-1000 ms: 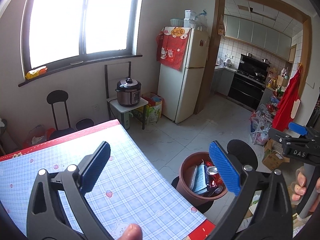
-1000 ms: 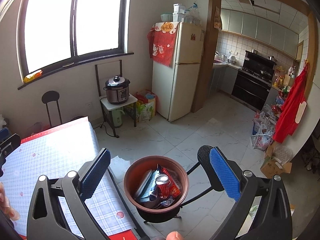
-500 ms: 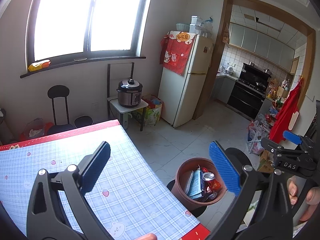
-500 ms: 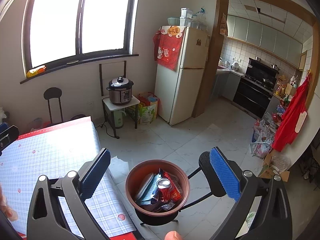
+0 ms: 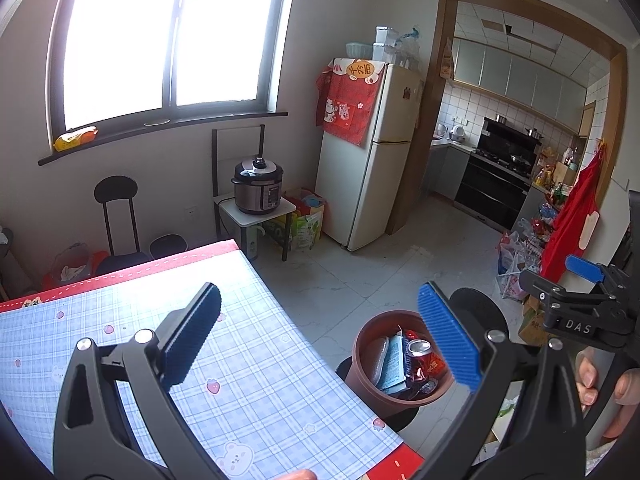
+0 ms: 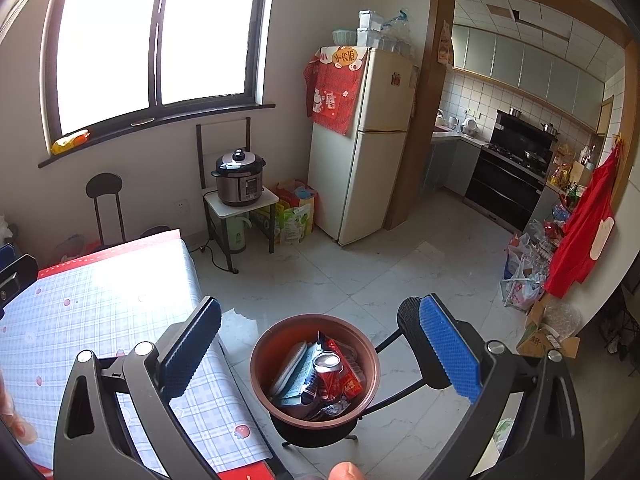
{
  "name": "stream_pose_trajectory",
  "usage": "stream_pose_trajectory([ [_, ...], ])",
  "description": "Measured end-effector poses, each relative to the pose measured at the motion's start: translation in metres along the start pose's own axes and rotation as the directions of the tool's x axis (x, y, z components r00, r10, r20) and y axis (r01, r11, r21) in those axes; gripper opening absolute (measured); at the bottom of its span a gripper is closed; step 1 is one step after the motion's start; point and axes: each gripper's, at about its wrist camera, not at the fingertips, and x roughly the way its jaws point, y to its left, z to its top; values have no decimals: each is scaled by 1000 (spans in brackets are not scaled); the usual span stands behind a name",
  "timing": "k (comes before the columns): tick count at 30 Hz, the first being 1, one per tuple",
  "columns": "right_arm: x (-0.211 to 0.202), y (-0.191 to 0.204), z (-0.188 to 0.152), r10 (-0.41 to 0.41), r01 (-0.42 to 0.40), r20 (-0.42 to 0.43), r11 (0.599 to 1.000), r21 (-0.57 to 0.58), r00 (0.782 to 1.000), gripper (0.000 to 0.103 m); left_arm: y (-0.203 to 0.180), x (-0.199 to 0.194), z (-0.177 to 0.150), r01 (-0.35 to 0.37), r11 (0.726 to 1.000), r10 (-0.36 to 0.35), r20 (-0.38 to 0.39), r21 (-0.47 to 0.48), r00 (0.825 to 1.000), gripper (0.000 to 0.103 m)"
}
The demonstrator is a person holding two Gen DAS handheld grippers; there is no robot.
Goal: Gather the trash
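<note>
Both grippers are empty, fingers spread wide. The trash sits in the bin (image 6: 315,372), a brown round tub on a dark stool on the floor, just off the corner of the surface (image 6: 100,304). In it show a can (image 6: 328,362) standing roughly upright, a red wrapper (image 6: 348,384) touching it, and flat packets leaning against the wall.

The relation that counts: from the right gripper (image 6: 320,356) the bin lies straight ahead and below, centred between the two fingers, so this hand is the nearer one and looks down into the opening. From the left gripper (image 5: 320,344) the bin (image 5: 400,360) lies toward the right finger, partly hidden behind it, while the left finger hangs over the surface (image 5: 240,360).

No loose trash shows on the checked cloth in either view, so collecting looks close to finished, though much of the surface is out of frame.

The right gripper is held tilted downward over the bin; the left is held level-to-downward over the surface corner, with the right gripper visible beyond its right finger.
</note>
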Motion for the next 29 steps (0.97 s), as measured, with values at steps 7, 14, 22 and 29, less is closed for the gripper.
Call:
stream_pose_trajectory([
  [7,1,-3,-2,-8,8,0,1000,7,1000,97,-4,2,-1,7,1000,-7,-1,11,1000,97],
  [14,-1,-4,-2,-24,24,11,1000,6,1000,97,-6,1,-1,13,1000,-13,6,21,1000,97],
  [22,-1,-4,-3,-25,25,4,1000,9,1000,97,-11,1,-2,14,999,-15,10,39,1000,97],
  [29,-1,-4,-3,-23,23,2,1000,10,1000,97,-8,3,-1,-3,1000,3,-3,18,1000,97],
])
